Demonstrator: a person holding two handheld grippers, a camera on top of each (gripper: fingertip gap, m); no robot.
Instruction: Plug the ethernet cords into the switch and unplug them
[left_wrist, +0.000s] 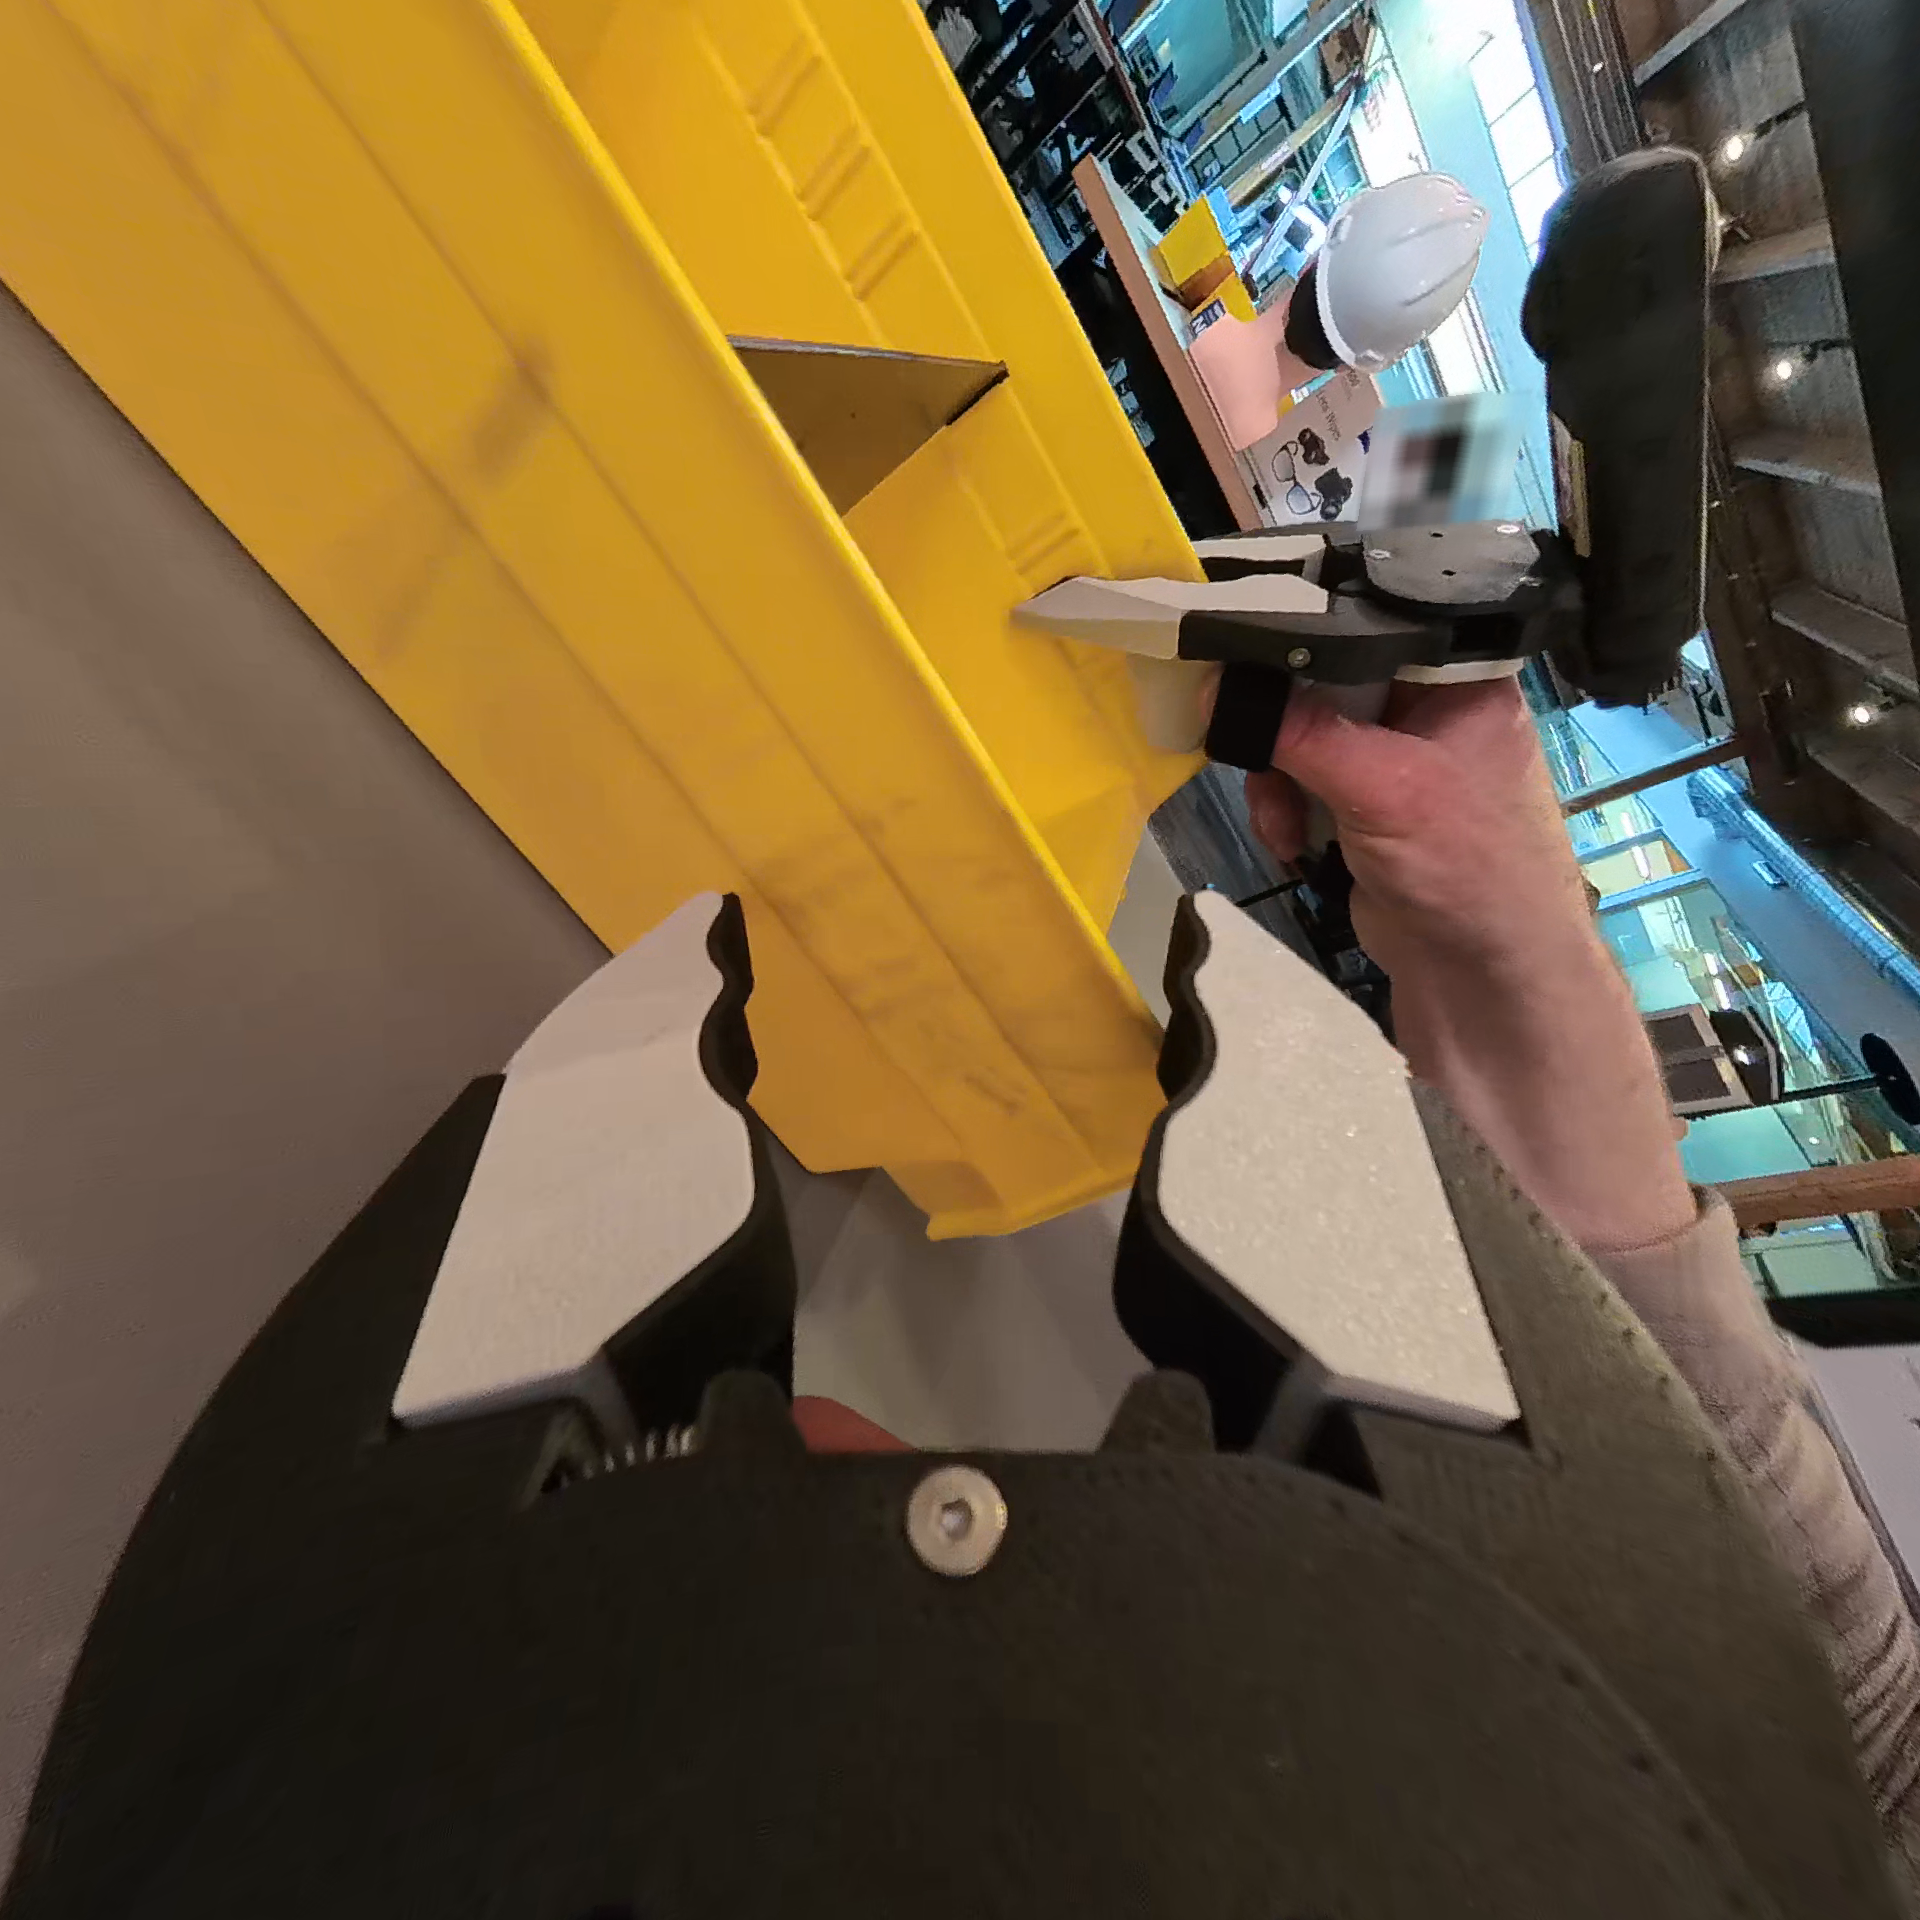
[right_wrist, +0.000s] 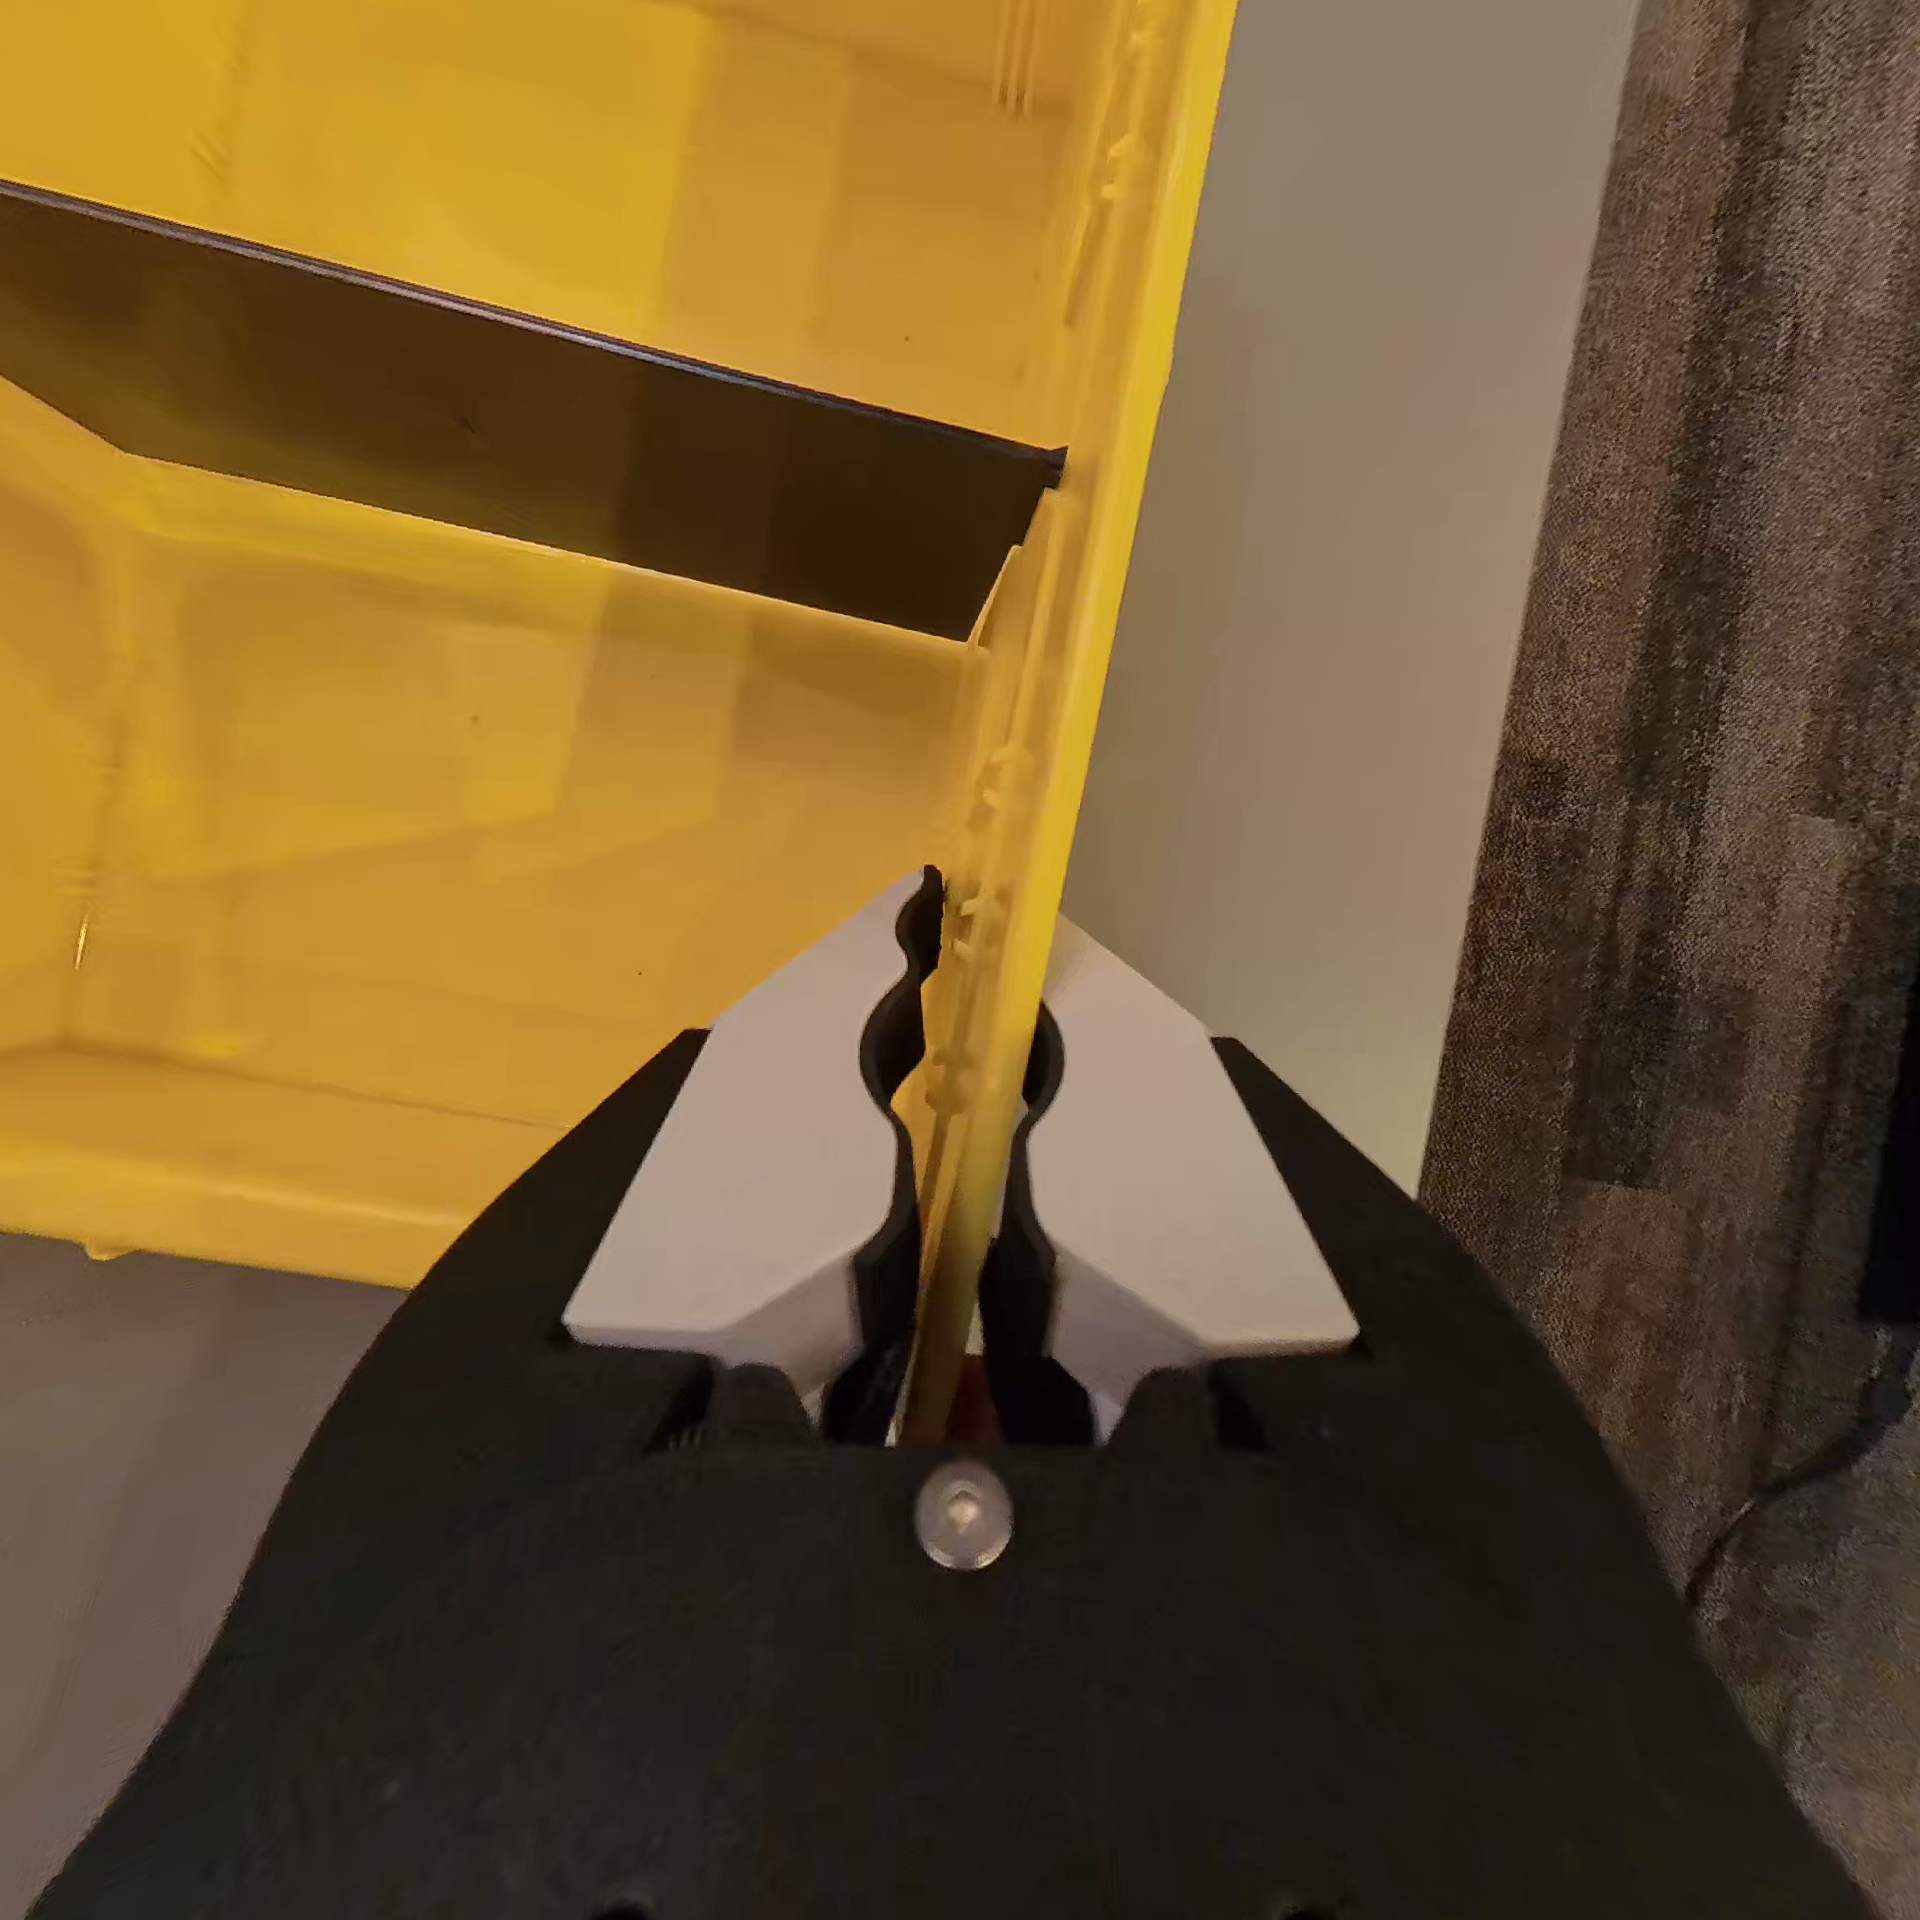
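Observation:
No ethernet cord or switch shows in either view. A yellow plastic bin (left_wrist: 520, 416) with a black divider (left_wrist: 852, 416) fills both views. My left gripper (left_wrist: 961, 935) is open, and the bin's near corner sits between its fingers. My right gripper (right_wrist: 1003, 909) is shut on the bin's thin side wall (right_wrist: 1039, 727). One finger is inside the bin (right_wrist: 416, 831) and one outside. The divider (right_wrist: 520, 436) crosses the bin's inside ahead of it. The right gripper also shows in the left wrist view (left_wrist: 1039, 613), clamped on the far wall.
The bin rests on a grey tabletop (left_wrist: 208, 831). A bare hand (left_wrist: 1403, 831) holds the right gripper's handle. Dark carpet (right_wrist: 1714, 831) lies beyond the table's edge. A white hard hat (left_wrist: 1392, 270) and shelving stand in the background. My hands' fingertips stand some 20 cm from each other.

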